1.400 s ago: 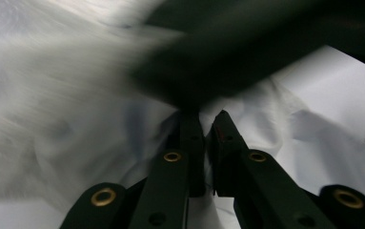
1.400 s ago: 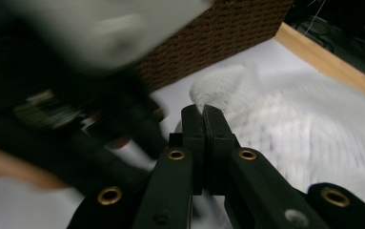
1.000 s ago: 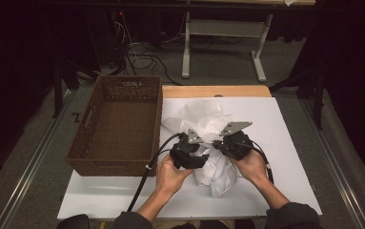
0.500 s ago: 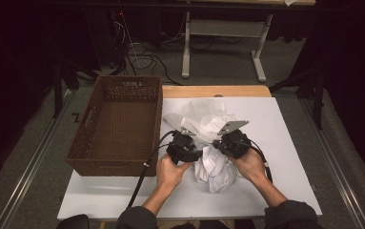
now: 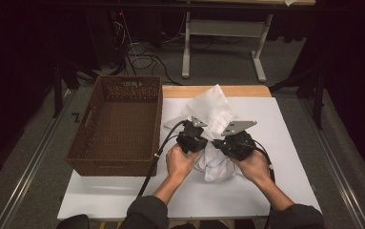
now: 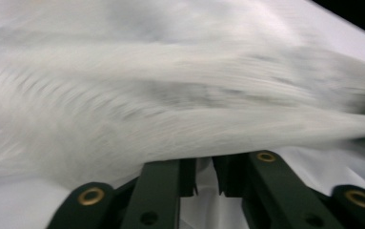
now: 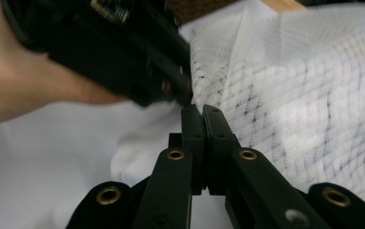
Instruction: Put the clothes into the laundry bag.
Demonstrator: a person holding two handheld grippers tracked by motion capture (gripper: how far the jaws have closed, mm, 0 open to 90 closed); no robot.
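Raised now, cloth (image 5: 214,114) stands beside wicker basket (image 5: 118,121).

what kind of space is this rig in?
Probably a lab or recording room, not a home. A white-topped table stands in a dark room, with loose cables on the grey floor and a metal bench frame behind. A wicker basket and white cloth sit staged.

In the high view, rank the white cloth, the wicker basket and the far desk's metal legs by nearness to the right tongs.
1. White cloth: bunched at the right tongs, on the white table.
2. Wicker basket: to the left, past the left tongs.
3. Desk legs: farthest, on the floor beyond the table.
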